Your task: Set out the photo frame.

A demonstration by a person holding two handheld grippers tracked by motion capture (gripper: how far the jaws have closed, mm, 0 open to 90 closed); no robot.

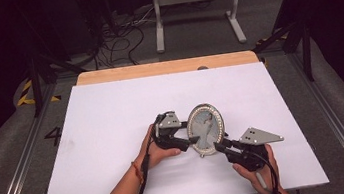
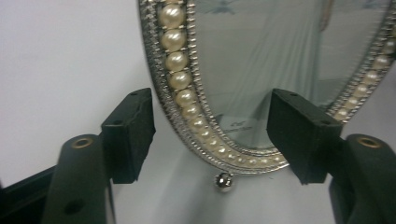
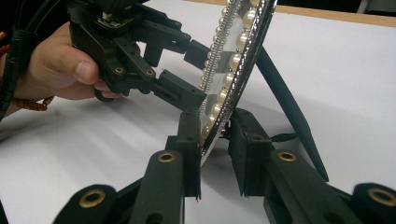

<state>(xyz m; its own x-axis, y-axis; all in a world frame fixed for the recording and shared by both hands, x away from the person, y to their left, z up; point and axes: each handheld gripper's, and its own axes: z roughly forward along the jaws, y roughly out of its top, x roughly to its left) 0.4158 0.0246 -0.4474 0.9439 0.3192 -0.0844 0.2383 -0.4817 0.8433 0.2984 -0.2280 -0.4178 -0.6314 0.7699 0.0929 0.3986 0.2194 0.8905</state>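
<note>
The oval pearl-rimmed picture frame [image 1: 207, 128] is standing just right of the middle of the high view, leaning back on its black strut [image 3: 287, 109] on the white table [image 1: 111, 110]. The right gripper [image 3: 215, 140] is clamping its lower rim edge-on. The left gripper [image 2: 210, 135] is standing open astride the rim's lower left curve, pads not pressing. Closing the left gently on the metal rim, not the glass, looks wisest; the little ball foot [image 2: 223, 181] could slip.

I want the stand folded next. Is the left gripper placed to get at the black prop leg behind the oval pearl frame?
Probably not. The left gripper faces the frame from the front, jaws straddling its lower rim; the prop leg sits behind, with the frame between them.
</note>
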